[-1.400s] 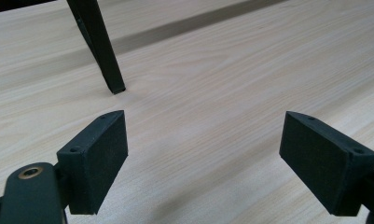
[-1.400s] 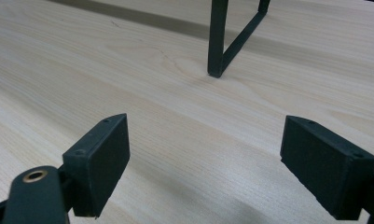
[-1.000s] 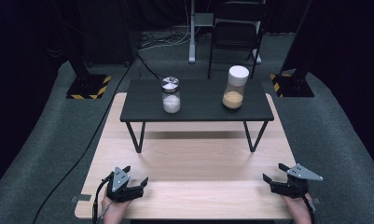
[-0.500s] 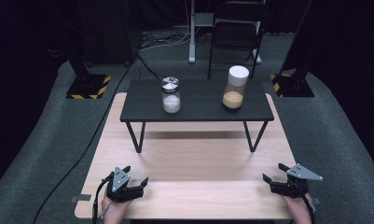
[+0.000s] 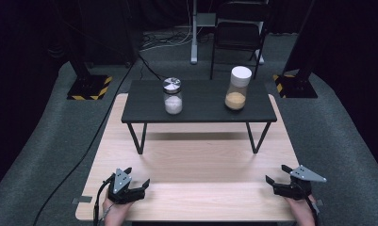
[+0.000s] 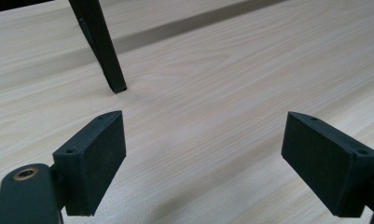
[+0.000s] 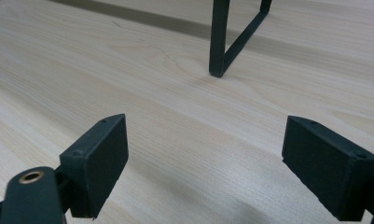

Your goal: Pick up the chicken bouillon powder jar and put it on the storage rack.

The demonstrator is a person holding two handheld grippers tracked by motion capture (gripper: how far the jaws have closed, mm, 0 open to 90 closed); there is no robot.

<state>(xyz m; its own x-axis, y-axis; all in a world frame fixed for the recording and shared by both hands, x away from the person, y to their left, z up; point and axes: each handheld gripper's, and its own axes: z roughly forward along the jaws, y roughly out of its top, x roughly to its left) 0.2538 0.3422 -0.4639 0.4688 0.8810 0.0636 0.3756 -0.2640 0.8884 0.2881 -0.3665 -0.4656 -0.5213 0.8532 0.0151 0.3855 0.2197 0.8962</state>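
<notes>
jars (image 5: pixel 172 95) in high view, gripper views bare table (image 6: pixel 212 93)

The black shelf (image 5: pixel 198 101) on the wooden table (image 5: pixel 191 174) carries 2 jars.

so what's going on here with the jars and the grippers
A person rests the left gripper and right gripper near the front edge of the wooden table. Both have just been opening, with nothing between the jaws. Two jars, one with white powder and one with tan powder, stand untouched on the small black table.
</notes>
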